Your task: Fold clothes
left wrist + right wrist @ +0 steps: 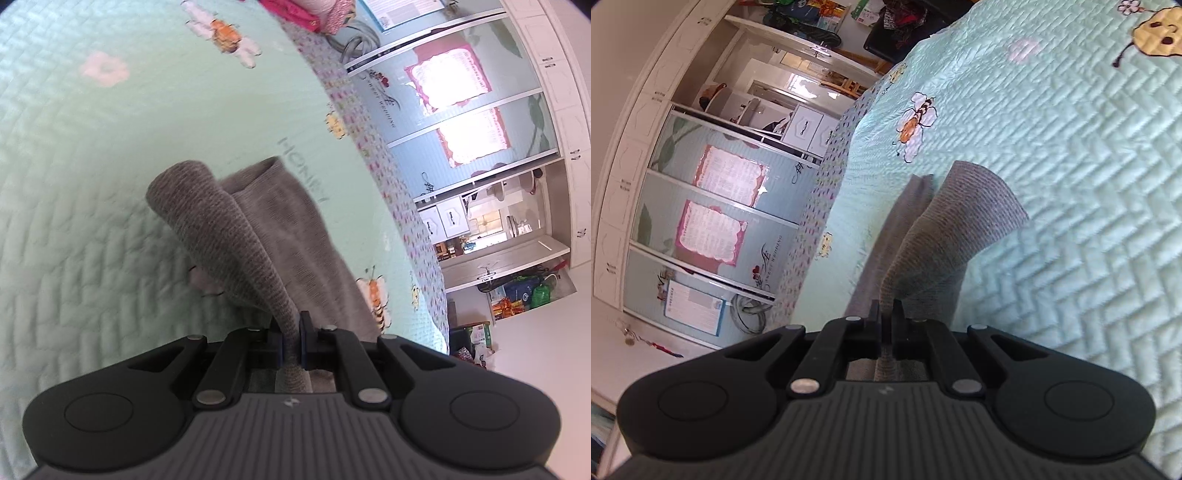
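We have the left gripper [291, 332] and right gripper [885, 325] each pinching the grey ribbed knit garment [258, 236], which drapes ahead of them onto the mint quilted bedspread [92, 221]. Fold barely started; laying flat and folding remain.

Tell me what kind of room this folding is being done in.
Most likely a bedroom in a home. The grey garment lies on a mint quilted bedspread with bee prints, beside a wardrobe with sliding doors, and white cupboards run along the wall above it.
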`<state>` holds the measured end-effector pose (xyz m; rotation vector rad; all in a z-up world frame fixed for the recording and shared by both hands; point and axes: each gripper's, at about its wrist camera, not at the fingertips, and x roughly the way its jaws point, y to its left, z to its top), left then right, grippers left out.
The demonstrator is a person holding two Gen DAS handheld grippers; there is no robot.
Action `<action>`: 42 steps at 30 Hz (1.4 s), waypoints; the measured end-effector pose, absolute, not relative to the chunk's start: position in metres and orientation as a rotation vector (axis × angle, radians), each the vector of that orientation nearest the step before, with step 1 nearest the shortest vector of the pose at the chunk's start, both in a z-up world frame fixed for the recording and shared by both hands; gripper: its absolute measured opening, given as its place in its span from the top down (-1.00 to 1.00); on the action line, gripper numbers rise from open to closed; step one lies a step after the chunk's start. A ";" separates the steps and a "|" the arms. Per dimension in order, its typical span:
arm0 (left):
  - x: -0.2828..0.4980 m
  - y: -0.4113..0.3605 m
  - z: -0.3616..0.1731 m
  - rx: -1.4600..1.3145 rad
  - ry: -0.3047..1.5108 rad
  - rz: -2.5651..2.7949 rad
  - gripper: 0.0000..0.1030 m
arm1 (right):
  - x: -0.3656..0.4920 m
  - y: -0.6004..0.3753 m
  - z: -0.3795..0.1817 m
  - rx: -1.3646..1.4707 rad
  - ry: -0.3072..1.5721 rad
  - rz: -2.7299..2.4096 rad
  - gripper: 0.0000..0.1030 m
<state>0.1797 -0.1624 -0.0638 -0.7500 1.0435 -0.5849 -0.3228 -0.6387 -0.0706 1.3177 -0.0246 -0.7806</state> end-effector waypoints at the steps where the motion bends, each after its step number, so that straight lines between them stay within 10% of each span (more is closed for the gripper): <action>1: 0.183 -0.165 -0.060 -0.759 1.040 -0.585 0.87 | -0.319 -0.646 -0.068 1.339 -0.031 -0.783 0.90; 23: 0.351 -0.326 -0.084 -0.524 1.174 -0.423 0.78 | -0.155 -0.824 -0.114 1.571 0.104 -0.935 0.70; 31: 0.351 -0.284 -0.097 -0.765 1.255 -0.454 0.11 | -0.185 -0.825 -0.111 1.502 0.015 -0.952 0.14; 42: 0.275 -0.222 -0.088 -0.803 1.200 -0.550 -0.01 | -0.184 -0.706 -0.066 1.024 0.253 -0.672 0.11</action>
